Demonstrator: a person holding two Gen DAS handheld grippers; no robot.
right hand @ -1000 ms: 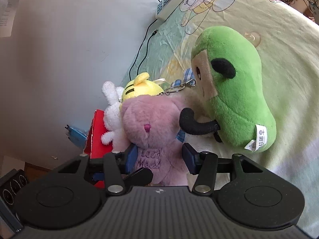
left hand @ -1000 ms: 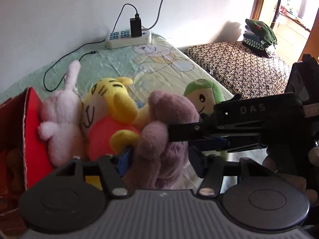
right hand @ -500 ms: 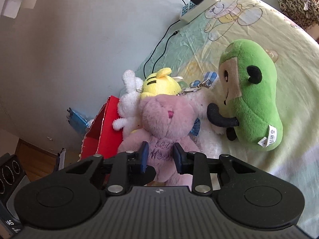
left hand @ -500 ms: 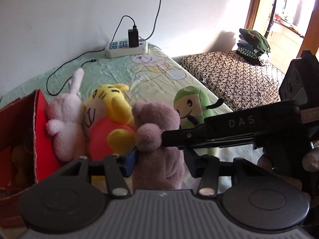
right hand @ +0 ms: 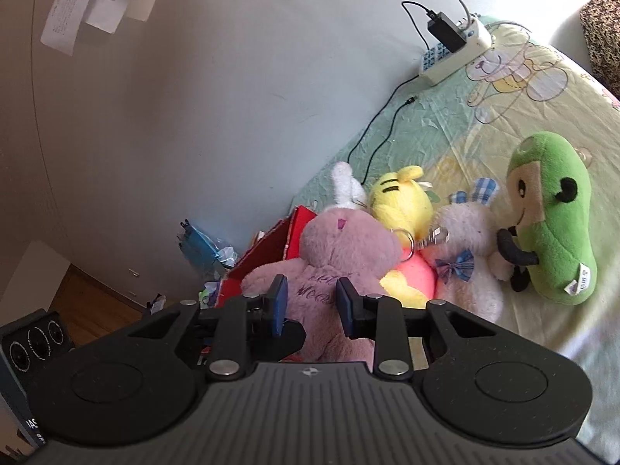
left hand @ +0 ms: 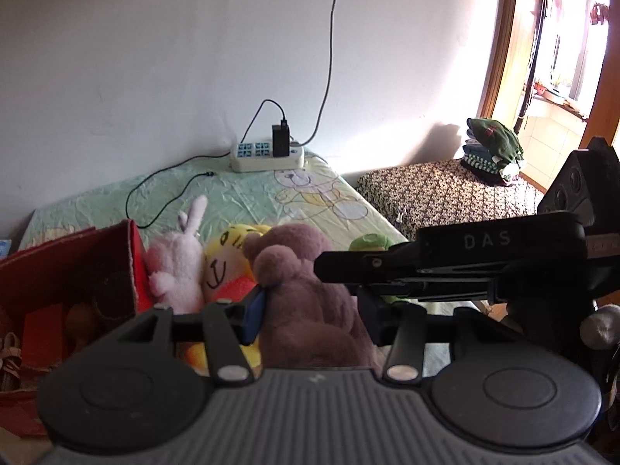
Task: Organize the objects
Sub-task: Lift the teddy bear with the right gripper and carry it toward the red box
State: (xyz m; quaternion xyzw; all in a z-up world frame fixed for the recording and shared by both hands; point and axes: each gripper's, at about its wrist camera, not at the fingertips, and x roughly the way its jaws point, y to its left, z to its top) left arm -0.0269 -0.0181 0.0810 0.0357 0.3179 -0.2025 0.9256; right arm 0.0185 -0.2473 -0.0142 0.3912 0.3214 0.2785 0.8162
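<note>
Both grippers hold one mauve plush bear (left hand: 306, 302) (right hand: 341, 255) above the bed. My left gripper (left hand: 310, 314) is shut on its body from behind. My right gripper (right hand: 310, 302) is shut on its embroidered belly and reaches in from the right of the left wrist view as a black bar. Behind the bear lie a yellow tiger plush (left hand: 228, 259) (right hand: 403, 209), a pink-white rabbit plush (left hand: 178, 259), a white plush with a blue checked bow (right hand: 465, 255) and a green plush (right hand: 554, 217).
An open red cardboard box (left hand: 69, 283) with items inside stands left of the toys. A power strip (left hand: 267, 155) with a charger and cables lies by the wall. A patterned seat (left hand: 438, 193) with folded clothes (left hand: 492, 147) is at the right.
Both grippers closed on the mauve bear and lifted it off the pile. The views rose, so the other toys and the bed now sit lower and farther away.
</note>
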